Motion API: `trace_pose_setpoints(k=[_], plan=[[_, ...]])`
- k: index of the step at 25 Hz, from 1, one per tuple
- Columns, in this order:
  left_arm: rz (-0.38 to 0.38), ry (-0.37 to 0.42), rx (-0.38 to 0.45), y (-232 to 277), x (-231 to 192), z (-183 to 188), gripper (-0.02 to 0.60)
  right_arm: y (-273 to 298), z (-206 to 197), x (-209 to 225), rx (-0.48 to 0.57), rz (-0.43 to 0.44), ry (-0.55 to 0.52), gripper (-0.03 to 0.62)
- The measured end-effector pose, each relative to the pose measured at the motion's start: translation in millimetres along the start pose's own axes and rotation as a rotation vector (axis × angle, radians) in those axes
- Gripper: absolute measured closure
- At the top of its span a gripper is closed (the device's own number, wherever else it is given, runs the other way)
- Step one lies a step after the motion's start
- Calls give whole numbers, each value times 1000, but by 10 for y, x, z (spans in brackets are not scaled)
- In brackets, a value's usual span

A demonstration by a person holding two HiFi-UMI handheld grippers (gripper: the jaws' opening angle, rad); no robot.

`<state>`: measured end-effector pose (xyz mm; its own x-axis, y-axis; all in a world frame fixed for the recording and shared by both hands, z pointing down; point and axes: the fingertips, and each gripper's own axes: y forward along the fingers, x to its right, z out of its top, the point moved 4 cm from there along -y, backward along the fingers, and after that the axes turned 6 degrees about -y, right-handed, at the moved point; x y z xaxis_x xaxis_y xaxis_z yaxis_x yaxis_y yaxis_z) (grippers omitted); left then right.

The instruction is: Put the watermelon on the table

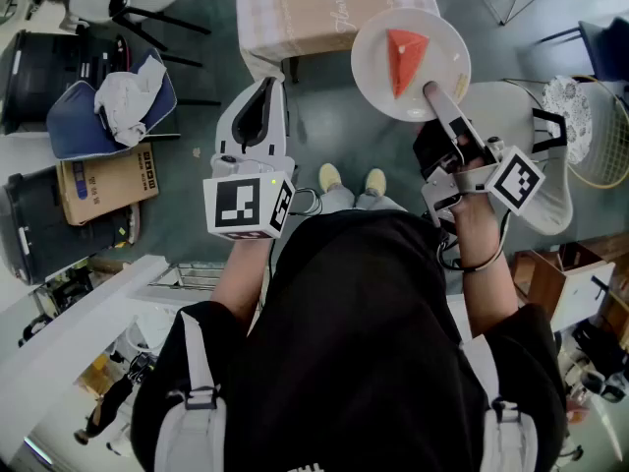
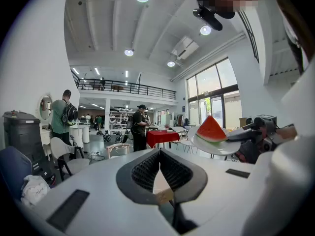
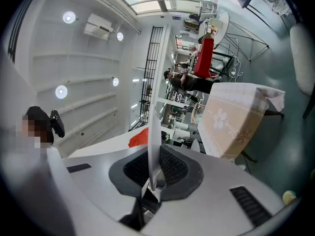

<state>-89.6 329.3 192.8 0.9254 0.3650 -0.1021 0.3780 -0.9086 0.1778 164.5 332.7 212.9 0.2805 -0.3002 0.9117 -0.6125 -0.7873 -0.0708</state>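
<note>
A red watermelon wedge (image 1: 405,57) lies on a round white plate (image 1: 378,72) held in the air. My right gripper (image 1: 433,93) is shut on the plate's near rim. In the right gripper view the plate (image 3: 153,132) shows edge-on between the jaws of the right gripper (image 3: 153,156), with the watermelon (image 3: 139,137) behind it. The table (image 1: 295,13), with a beige flowered cloth, stands just beyond and left of the plate. My left gripper (image 1: 263,88) hangs shut and empty near the table's front edge. From the left gripper (image 2: 160,154) I see the watermelon (image 2: 211,129) on the plate (image 2: 219,147) at right.
A blue cushion with a white cloth (image 1: 116,104), a cardboard box (image 1: 104,182) and black bins (image 1: 39,72) lie on the floor at left. A white seat (image 1: 526,136) and a wicker basket (image 1: 596,136) stand at right. People stand far back (image 2: 139,127).
</note>
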Motion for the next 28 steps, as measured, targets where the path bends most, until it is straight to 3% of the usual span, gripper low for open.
trace_pose_setpoints(k=[9, 19, 28], plan=[[1, 8, 20, 36, 23, 74, 568, 14, -4, -47, 13, -21, -16, 562], [46, 16, -6, 139, -257, 28, 569, 393, -225, -120, 72, -113, -60, 562], [-18, 21, 4, 232, 4, 88, 569, 421, -253, -188, 74, -136, -70, 562]])
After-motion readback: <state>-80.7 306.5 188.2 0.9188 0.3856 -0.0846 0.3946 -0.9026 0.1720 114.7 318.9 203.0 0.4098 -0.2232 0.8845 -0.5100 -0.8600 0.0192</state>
